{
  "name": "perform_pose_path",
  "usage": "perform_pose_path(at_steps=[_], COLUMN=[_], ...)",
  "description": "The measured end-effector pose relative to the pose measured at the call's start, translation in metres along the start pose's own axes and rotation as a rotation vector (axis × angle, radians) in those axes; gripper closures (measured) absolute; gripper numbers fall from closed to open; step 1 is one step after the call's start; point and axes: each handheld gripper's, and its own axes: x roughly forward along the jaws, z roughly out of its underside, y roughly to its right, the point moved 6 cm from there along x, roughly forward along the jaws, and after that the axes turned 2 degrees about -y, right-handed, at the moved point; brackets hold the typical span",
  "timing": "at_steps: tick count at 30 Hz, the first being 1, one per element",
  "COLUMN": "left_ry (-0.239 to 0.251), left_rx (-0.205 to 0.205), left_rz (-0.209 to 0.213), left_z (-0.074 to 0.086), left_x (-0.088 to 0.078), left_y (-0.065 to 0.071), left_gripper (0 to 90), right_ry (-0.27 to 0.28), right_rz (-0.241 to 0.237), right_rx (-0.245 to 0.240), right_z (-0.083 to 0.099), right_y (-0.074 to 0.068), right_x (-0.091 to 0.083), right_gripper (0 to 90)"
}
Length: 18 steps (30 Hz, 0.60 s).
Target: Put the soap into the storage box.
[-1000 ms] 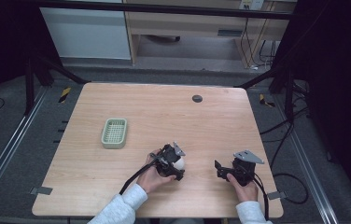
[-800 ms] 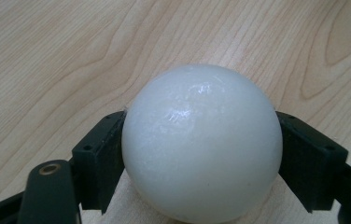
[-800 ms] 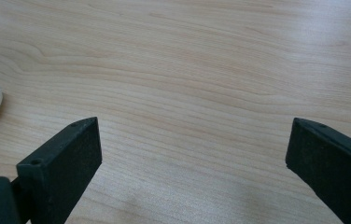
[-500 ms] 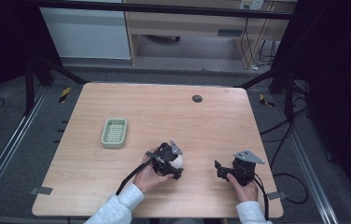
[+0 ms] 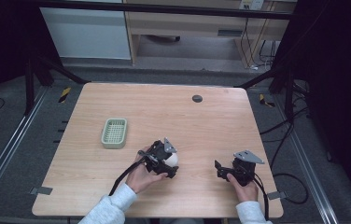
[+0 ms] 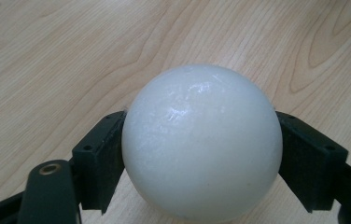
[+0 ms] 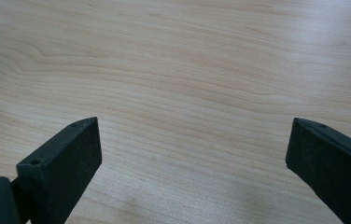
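Left gripper (image 5: 168, 161) is clamped on the white ball (image 5: 171, 159). In the left gripper view the ball (image 6: 201, 142) sits squarely between both black jaws, each one pressed flat against a side, so I read that as a firm hold. Bare wood grain runs behind it; I can't tell whether the ball's underside touches the table (image 5: 164, 112) or clears it.

Landmark is the green basket (image 5: 114, 133). From the high view, the ball and left gripper sit near the basket, off to its right and a little closer to the person. They are apart from it, not touching. The left hand (image 5: 142, 175) wraps the gripper body from the near side, with the cable trailing back along the sleeve.

Right gripper (image 5: 219, 169) is much farther right of the basket, well apart from the ball, near the table's front right area. Its jaws stand wide apart with nothing between them; the right gripper view has plain tabletop in the gap (image 7: 192, 154). The right hand (image 5: 244, 182) holds it low over the wood.

A small dark round spot (image 5: 197, 98) sits on the table beyond the basket and to its right.
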Motion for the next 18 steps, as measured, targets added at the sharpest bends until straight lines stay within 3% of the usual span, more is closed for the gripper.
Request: perform_pose_path(at_steps=[18], left_ry=[0.041], left_rx=[-0.022], left_rz=[-0.021], left_z=[0.006], left_x=[-0.031], left_y=[-0.017], left_gripper=[22.7], right_ry=[-0.003], right_rz=[0.001], right_rx=[-0.001], right_z=[0.0], right_y=[0.0], right_x=[0.0], right_gripper=[3.9])
